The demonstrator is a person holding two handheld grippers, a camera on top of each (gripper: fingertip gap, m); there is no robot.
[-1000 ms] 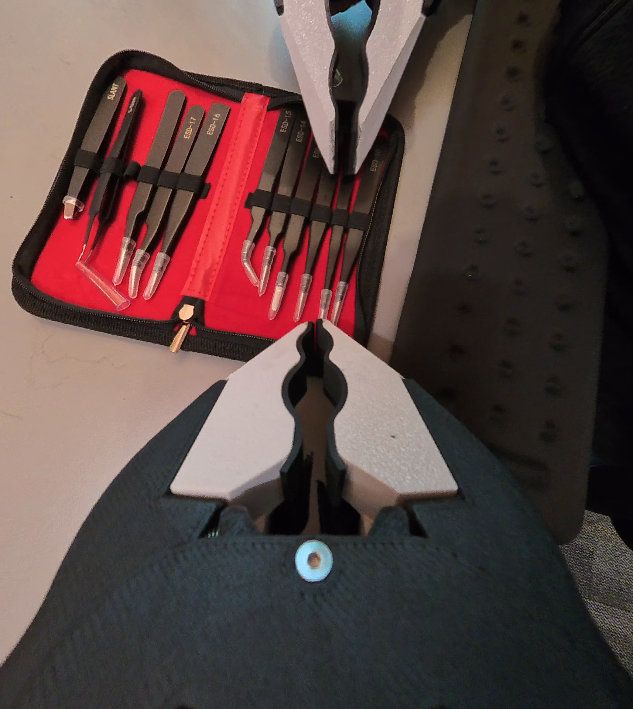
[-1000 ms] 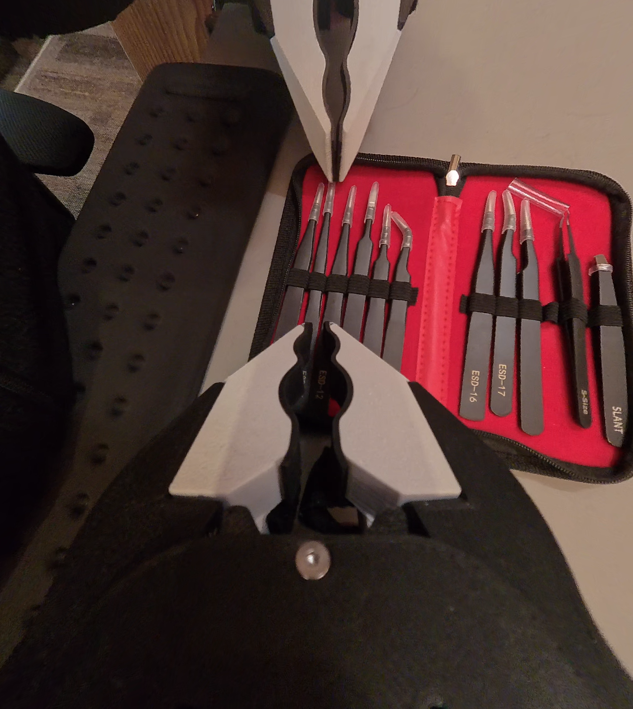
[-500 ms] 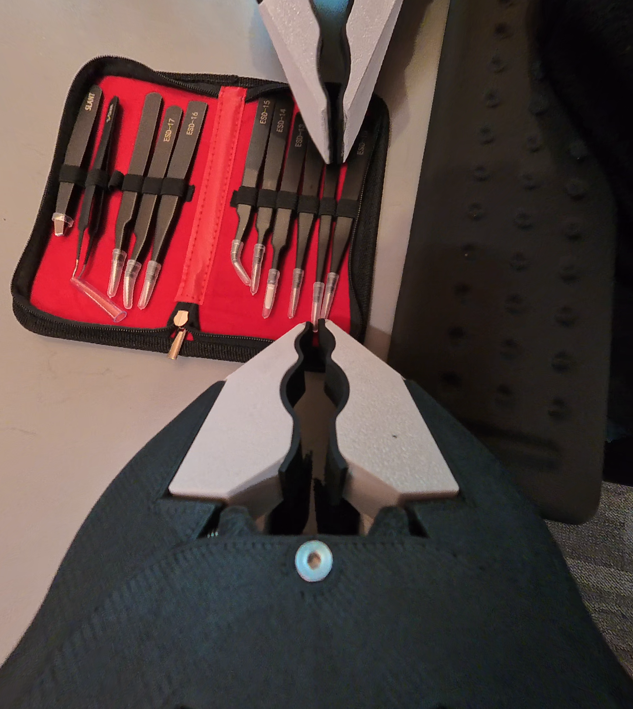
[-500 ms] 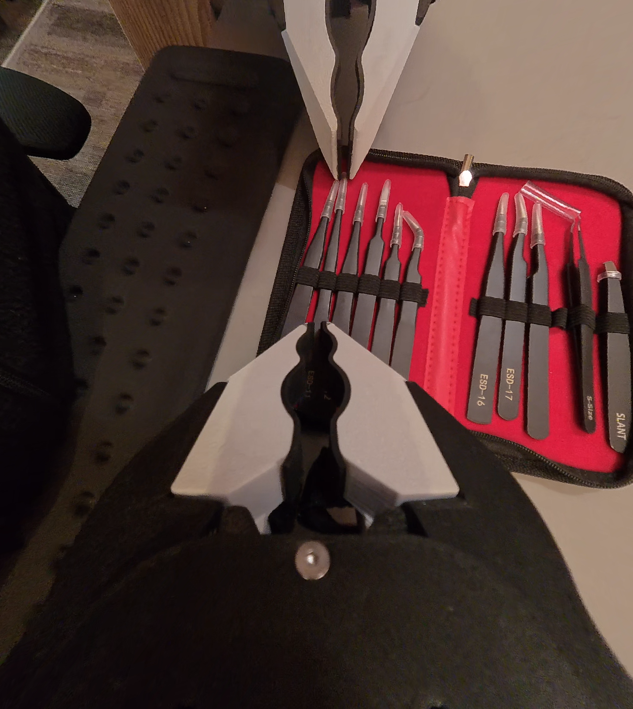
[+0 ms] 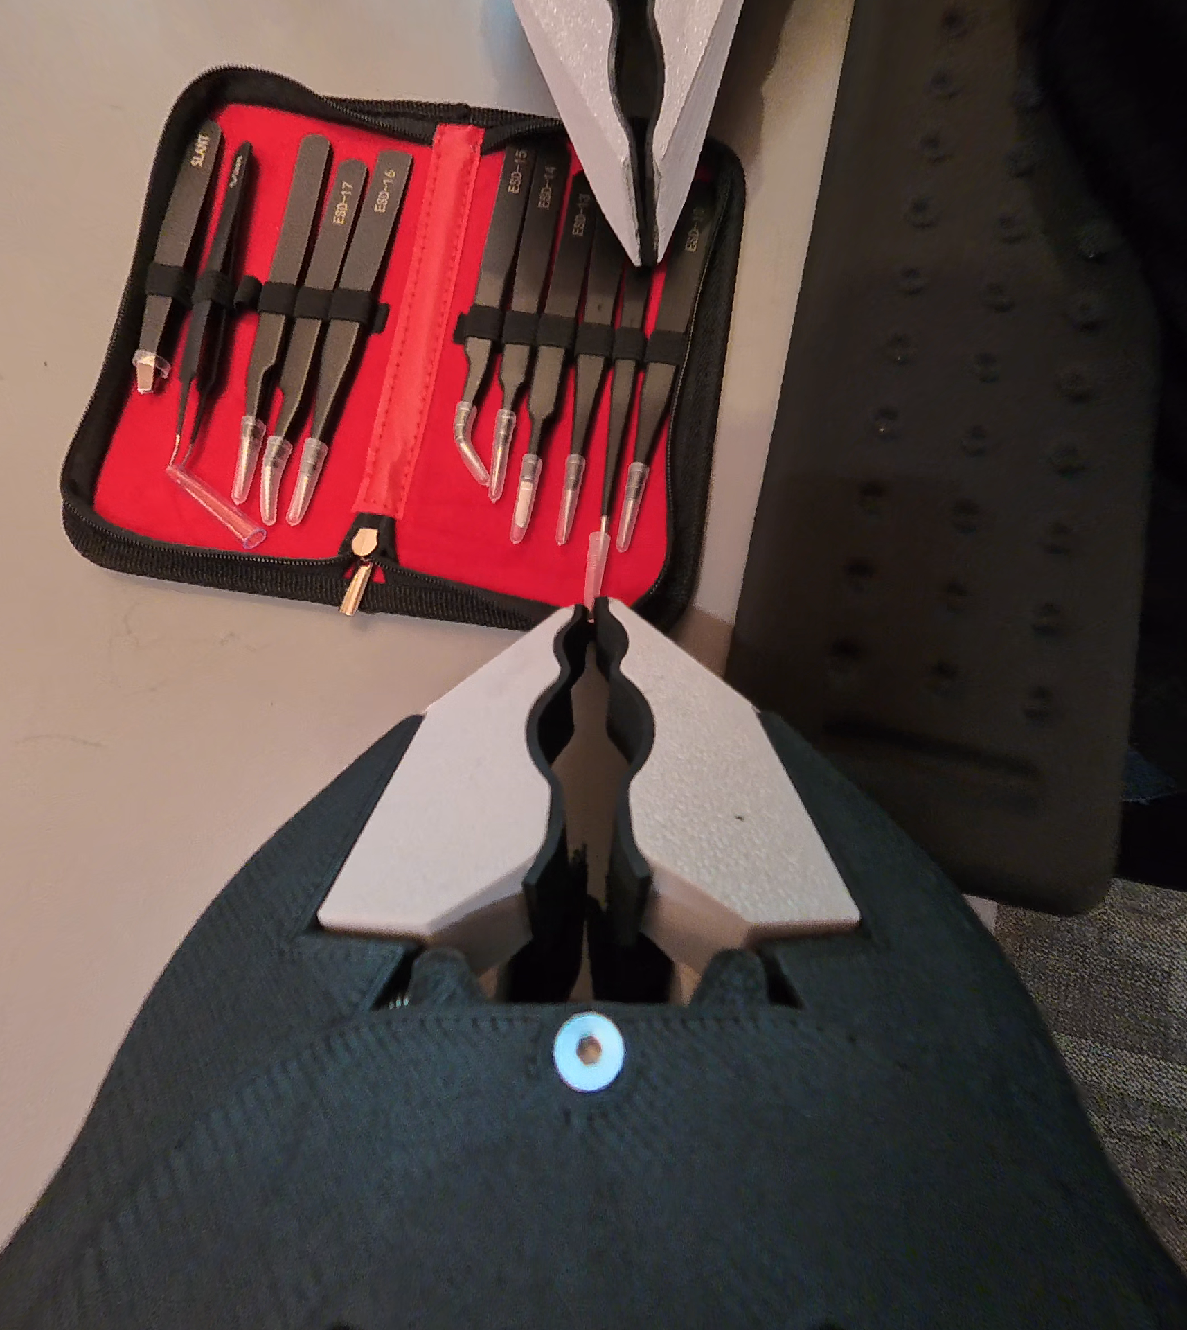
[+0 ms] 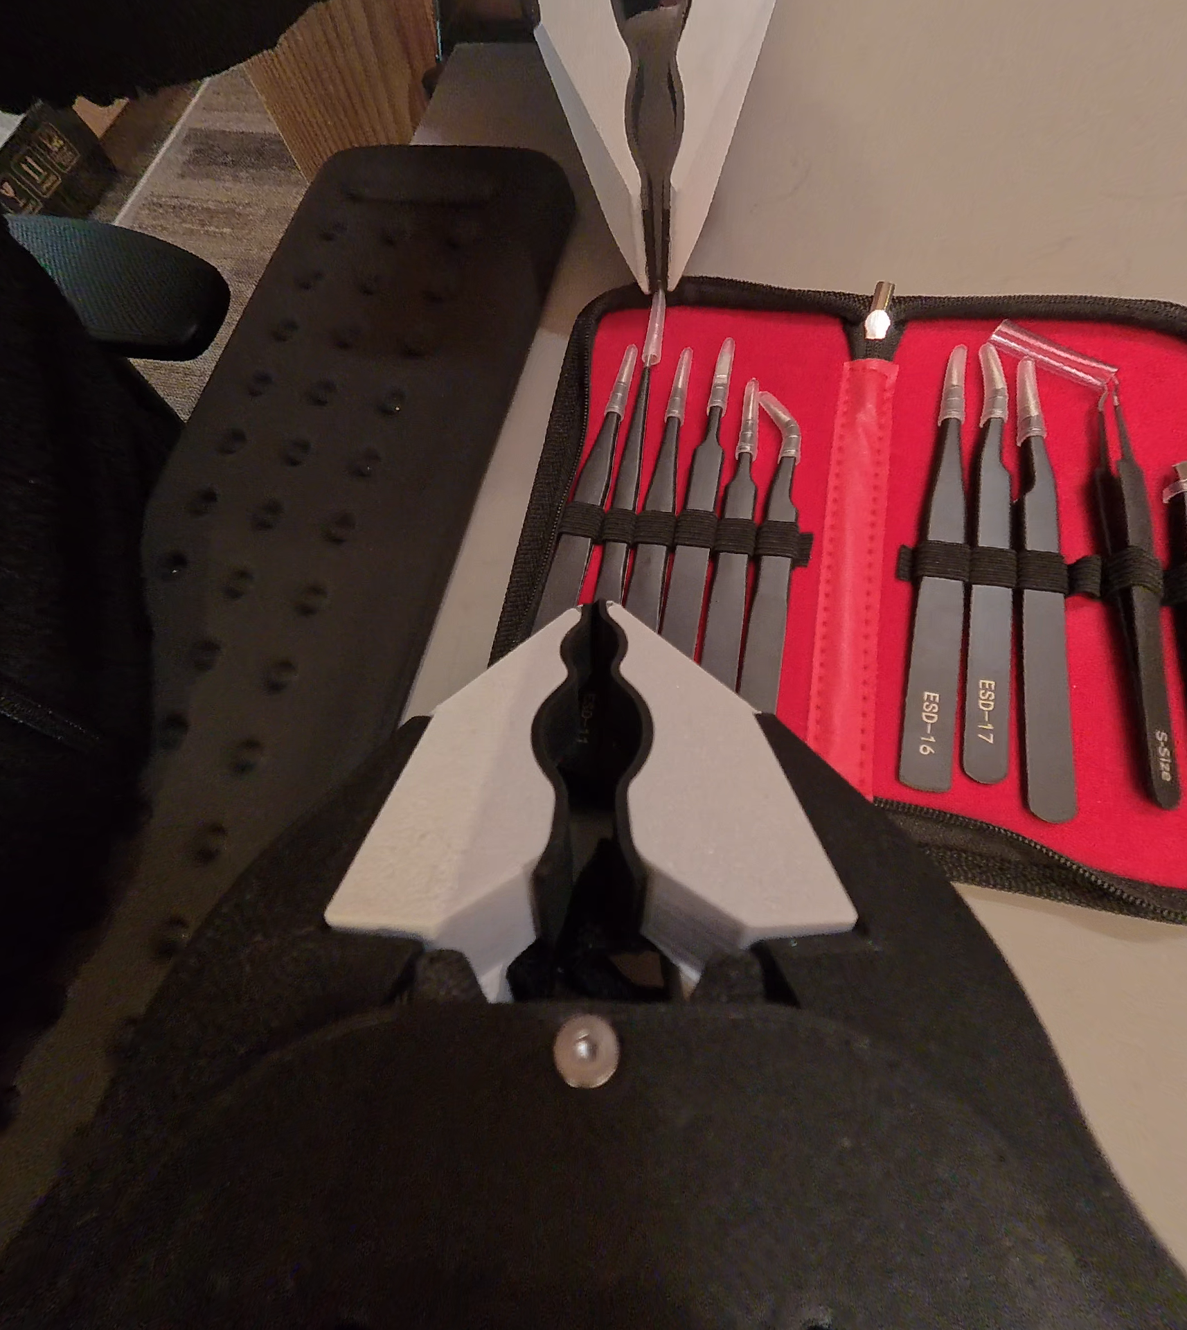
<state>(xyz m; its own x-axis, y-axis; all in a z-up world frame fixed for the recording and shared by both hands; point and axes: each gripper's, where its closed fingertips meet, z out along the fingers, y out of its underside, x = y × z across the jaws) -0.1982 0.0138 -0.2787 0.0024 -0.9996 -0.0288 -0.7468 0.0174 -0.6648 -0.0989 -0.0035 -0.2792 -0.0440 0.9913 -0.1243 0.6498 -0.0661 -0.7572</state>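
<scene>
Over the open red case (image 5: 432,532), my left gripper (image 5: 589,612) pinches a clear tip cap (image 5: 596,558), my right gripper (image 6: 596,612) clamps its tweezer (image 6: 630,460); a skewed pull could drop it.

black dimpled pad (image 5: 950,460) beside the table (image 5: 72,720); carpet (image 5: 1152,1043) below.

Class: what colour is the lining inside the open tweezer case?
Red lining, with a black zipped edge; the right wrist view shows it best.
</scene>
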